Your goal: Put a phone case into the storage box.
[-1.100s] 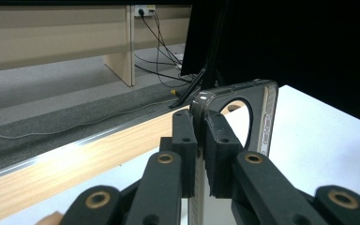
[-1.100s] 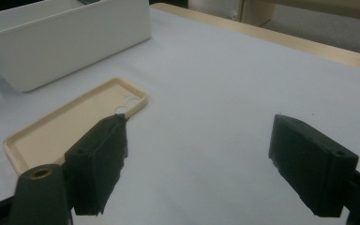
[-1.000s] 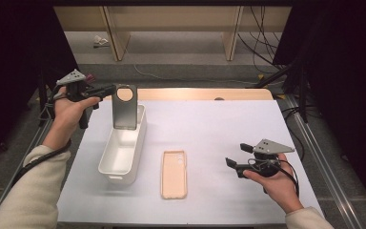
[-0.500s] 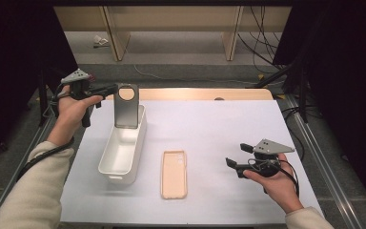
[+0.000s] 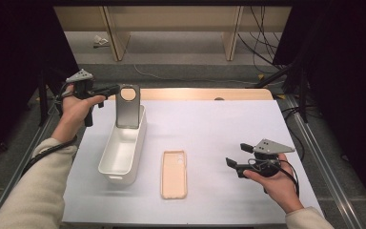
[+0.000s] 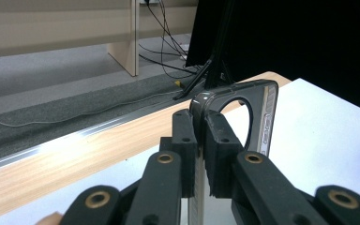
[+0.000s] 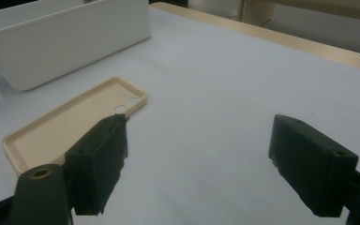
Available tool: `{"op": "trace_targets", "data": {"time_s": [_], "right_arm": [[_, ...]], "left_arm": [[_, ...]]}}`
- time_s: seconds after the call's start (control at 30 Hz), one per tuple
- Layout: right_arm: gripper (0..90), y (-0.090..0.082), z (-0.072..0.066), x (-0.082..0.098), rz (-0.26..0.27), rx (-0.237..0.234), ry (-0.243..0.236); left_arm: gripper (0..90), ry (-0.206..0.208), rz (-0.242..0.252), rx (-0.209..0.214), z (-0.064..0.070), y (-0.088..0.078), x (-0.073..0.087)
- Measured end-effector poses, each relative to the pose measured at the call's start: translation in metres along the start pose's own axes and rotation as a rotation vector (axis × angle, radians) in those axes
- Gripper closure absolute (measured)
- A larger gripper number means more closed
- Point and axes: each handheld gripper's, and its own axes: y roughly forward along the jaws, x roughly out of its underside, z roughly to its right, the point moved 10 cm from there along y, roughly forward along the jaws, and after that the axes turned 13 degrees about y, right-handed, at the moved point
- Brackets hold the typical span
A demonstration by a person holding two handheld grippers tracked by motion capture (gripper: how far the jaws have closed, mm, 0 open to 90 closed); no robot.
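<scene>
The left tongs (image 5: 108,90) pinch the grey phone case (image 5: 127,106) upright over the white bin (image 5: 106,160), likely to lift it out, while the right tongs (image 5: 237,155) wait open near the beige case (image 5: 174,174) on the counter (image 5: 219,129).

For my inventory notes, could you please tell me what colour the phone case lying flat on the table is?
The phone case is a pale peach-beige, clearest in the high view.

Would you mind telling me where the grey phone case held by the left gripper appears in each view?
High view: grey case upper left, upright over the far end of the white bin, pinched by the left gripper.
Left gripper view: centre, its top corner between the closed jaws.
Right gripper view: not in it.
Shared landmark: the table's wooden far edge.
</scene>
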Motion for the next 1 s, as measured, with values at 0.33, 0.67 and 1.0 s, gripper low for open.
{"op": "trace_targets", "data": {"time_s": [0.33, 0.67, 1.0], "right_arm": [[20.7, 0.0, 0.0, 0.0, 0.001, -0.001, 0.001], [20.6, 0.0, 0.0, 0.0, 0.0, -0.003, 0.001], [20.7, 0.0, -0.001, 0.001, -0.005, -0.005, 0.001]], "left_arm": [[83.2, 0.003, -0.015, 0.002, -0.001, 0.007, 0.004], [83.1, -0.001, -0.028, 0.0, -0.003, 0.012, 0.008], [83.2, 0.004, -0.035, 0.004, -0.004, 0.016, 0.009]]}}
